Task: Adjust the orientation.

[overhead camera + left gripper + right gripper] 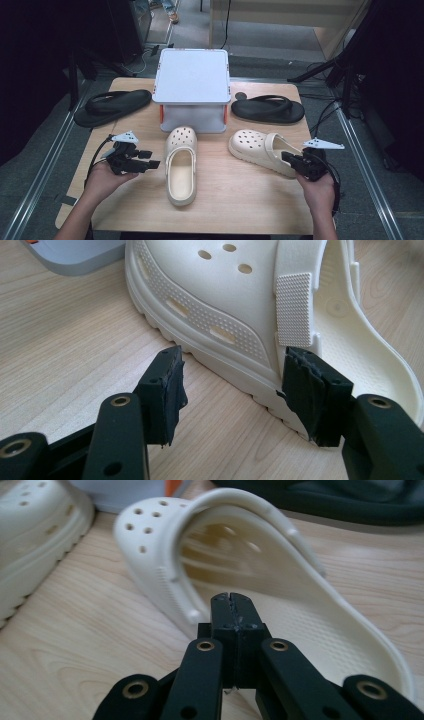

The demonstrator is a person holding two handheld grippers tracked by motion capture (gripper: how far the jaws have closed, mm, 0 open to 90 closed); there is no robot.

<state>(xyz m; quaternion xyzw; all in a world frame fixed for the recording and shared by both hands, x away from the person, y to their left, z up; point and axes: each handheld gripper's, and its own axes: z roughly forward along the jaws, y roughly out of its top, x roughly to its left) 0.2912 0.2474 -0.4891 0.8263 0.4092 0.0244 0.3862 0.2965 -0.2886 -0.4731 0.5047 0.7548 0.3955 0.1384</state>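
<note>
Two cream clogs lie on the wooden table (230, 200). One clog (181, 140) points its toe away from me at the centre. My left gripper (149, 159) is just left of it and is open. In the left gripper view its jaws (240, 390) are spread before that clog's side (215, 300); the right pad (310, 395) overlaps the sole edge without pressing it. The other clog (250, 145) lies at an angle to the right. My right gripper (286, 157) is at its heel end. In the right gripper view the gripper (232, 600) is shut, with nothing visible between the pads, in front of the clog's heel opening (150, 540).
A white lidded box (192, 75) stands at the back centre of the table. A black flip-flop (112, 106) lies at the back left and another (267, 108) at the back right. Bare wood lies in front of the clogs. Metal rails run along both sides of the table.
</note>
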